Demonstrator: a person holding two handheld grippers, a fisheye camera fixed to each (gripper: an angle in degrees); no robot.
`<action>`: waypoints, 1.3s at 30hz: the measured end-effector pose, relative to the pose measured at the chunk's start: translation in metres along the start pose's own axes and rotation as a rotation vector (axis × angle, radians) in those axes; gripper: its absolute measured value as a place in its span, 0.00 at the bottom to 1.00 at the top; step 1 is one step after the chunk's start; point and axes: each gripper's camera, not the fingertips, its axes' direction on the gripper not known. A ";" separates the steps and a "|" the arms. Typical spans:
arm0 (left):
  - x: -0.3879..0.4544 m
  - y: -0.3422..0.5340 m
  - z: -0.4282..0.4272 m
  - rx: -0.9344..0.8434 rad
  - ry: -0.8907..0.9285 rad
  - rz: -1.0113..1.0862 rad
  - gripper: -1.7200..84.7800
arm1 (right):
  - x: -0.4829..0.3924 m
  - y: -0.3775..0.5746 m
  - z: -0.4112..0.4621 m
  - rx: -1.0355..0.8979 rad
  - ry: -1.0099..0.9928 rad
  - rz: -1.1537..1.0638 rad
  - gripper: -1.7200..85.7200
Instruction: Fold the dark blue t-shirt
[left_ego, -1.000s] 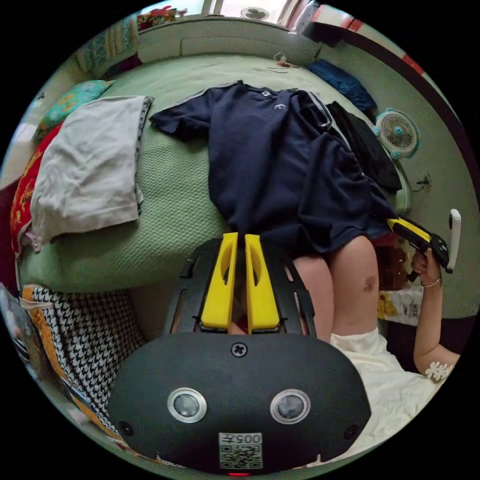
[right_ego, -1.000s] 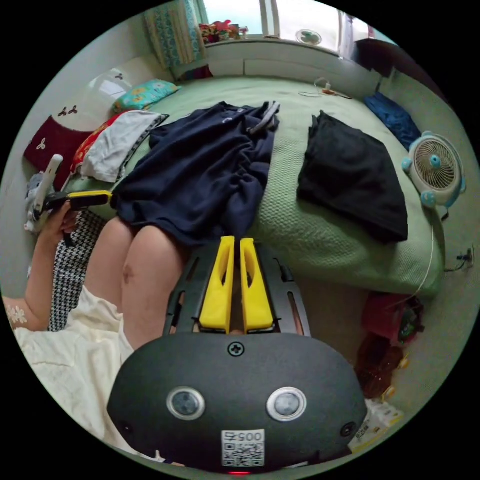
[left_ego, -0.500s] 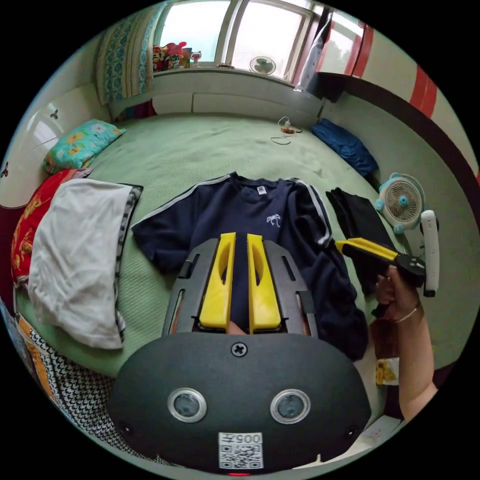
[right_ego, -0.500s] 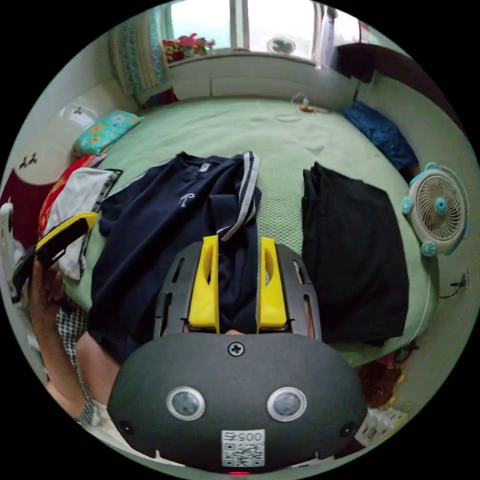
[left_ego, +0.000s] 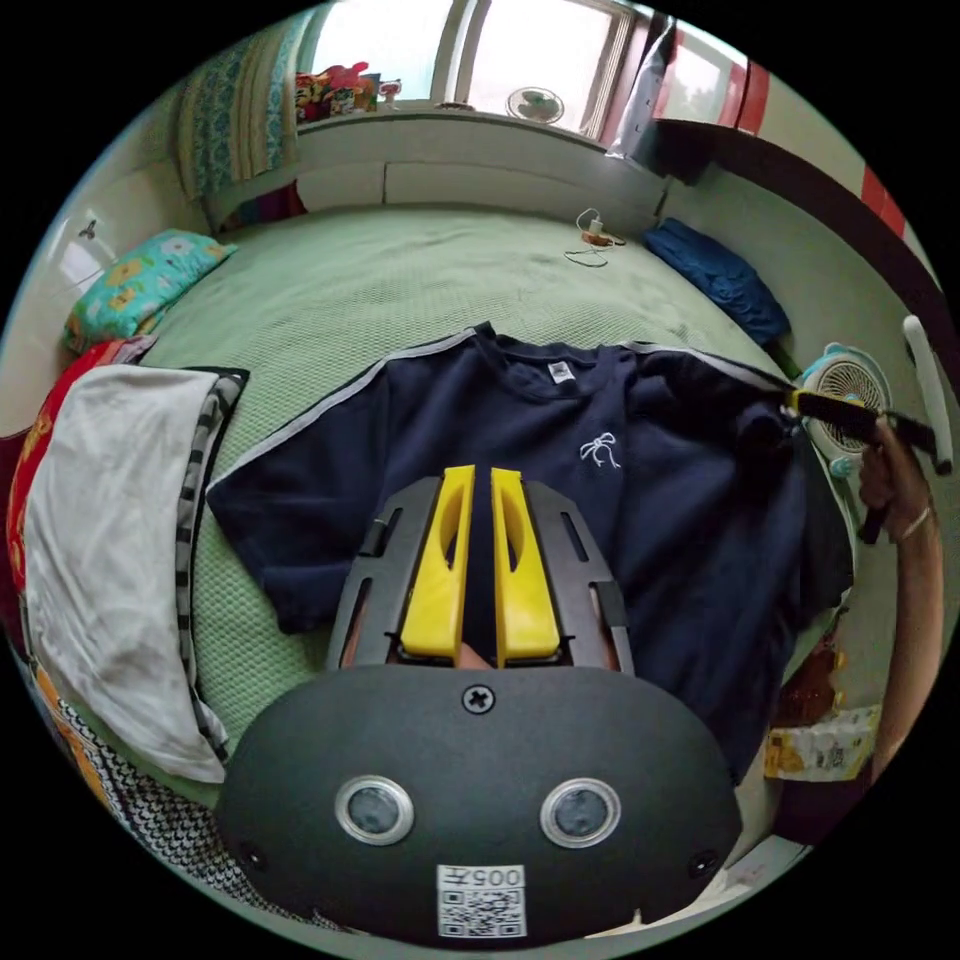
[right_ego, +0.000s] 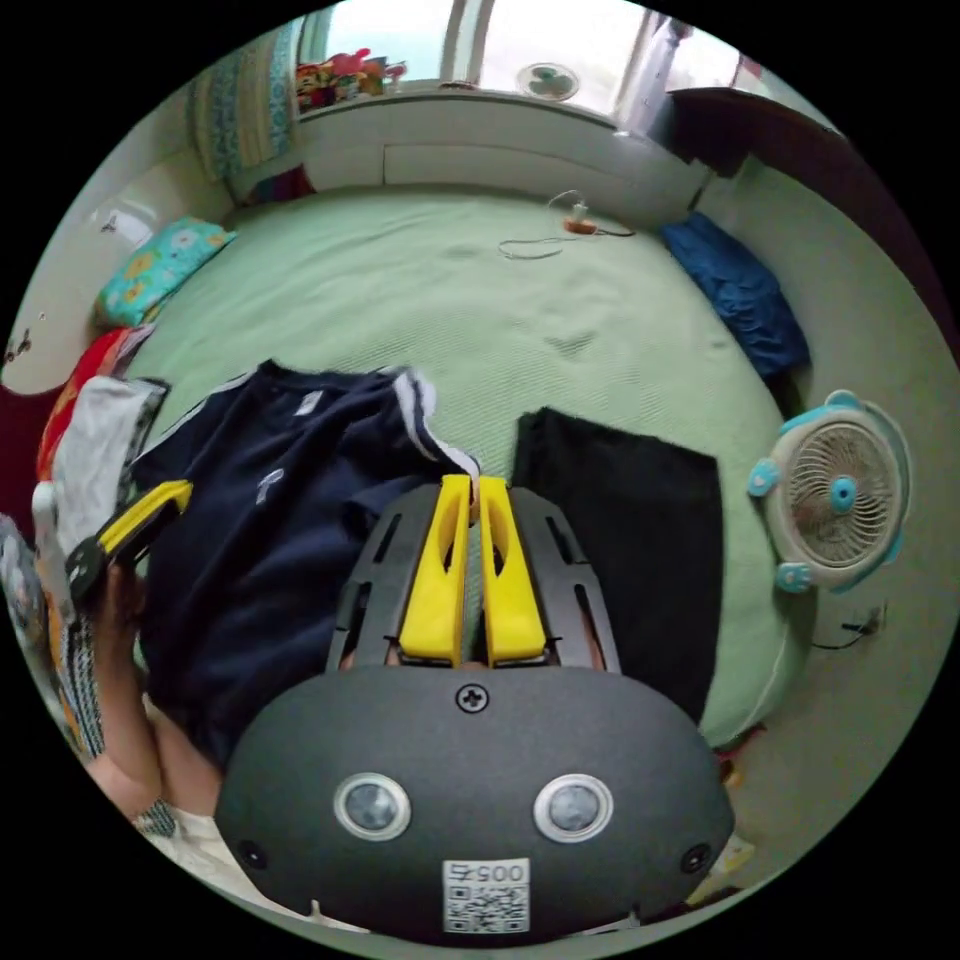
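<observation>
Item: dark blue t-shirt (left_ego: 520, 450), white stripes along the shoulders, small white emblem on the chest, lying front-up on a green bed (left_ego: 400, 280) with its collar toward the window (left_ego: 520, 50) and its hem hanging over the near edge. One sleeve lies spread flat beside a grey-white cloth (left_ego: 100, 530); the other sleeve is lifted off the bed. Left gripper (left_ego: 478, 480): yellow jaws nearly together, a narrow slit between them, poised above the shirt's lower front; whether any cloth is pinched cannot be told. Right gripper (right_ego: 462, 490): jaws closed at the tips on the striped edge of the raised sleeve; in the left gripper view it (left_ego: 800, 402) appears at the shirt's far shoulder with a hand (left_ego: 885, 480) on its handle. The left gripper also shows in the right gripper view (right_ego: 150, 505). Adjacent: folded black garment (right_ego: 630, 530) just beside the shirt; small fan (right_ego: 835, 495) off the bed's edge; blue cloth (right_ego: 740, 290) near the wall; floral pillow (left_ego: 140, 285) at the bed's far corner; cable (right_ego: 550, 235) on the bed.
</observation>
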 end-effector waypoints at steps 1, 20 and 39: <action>-0.005 -0.001 0.003 -0.006 0.015 -0.024 0.07 | 0.005 -0.006 0.003 -0.032 0.017 0.008 0.00; -0.018 0.010 -0.010 0.010 0.033 -0.010 0.09 | -0.084 0.140 -0.076 0.151 -0.043 -0.204 0.14; 0.008 0.053 0.007 -0.133 -0.001 0.027 0.06 | -0.183 0.284 -0.061 0.050 -0.007 -0.291 0.02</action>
